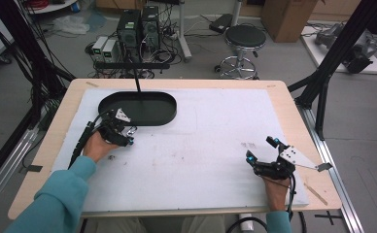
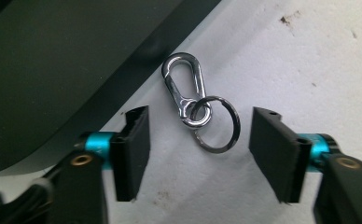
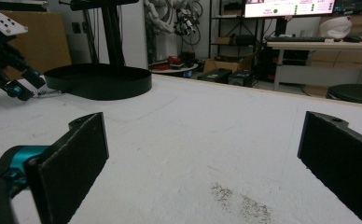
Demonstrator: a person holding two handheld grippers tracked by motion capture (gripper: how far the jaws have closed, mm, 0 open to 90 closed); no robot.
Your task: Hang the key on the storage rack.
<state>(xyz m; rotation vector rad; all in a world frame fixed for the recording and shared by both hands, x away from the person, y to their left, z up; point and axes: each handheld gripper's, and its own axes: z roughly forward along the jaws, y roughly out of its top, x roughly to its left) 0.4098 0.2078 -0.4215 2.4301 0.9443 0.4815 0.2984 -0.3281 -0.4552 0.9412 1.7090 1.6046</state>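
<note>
A silver carabiner clip [image 2: 184,88] joined to a dark key ring [image 2: 219,125] lies flat on the white foam mat [image 1: 201,145], just beside the rim of the black oval tray [image 1: 138,108]. My left gripper [image 2: 200,154] hovers over it, open, jaws on either side of the ring without touching it. From above, the left gripper [image 1: 126,133] sits at the tray's near edge with the clip [image 1: 131,130] glinting at its tips. My right gripper [image 1: 262,154] rests open at the mat's near right, nothing between its jaws [image 3: 202,158].
The black tray [image 3: 100,81] has a black post [image 1: 137,77] rising at its far edge. A dark smudge [image 3: 242,200] marks the mat ahead of the right gripper. Beyond the table stand a stool [image 1: 242,46], computers [image 1: 138,29] and a cardboard box [image 1: 286,17].
</note>
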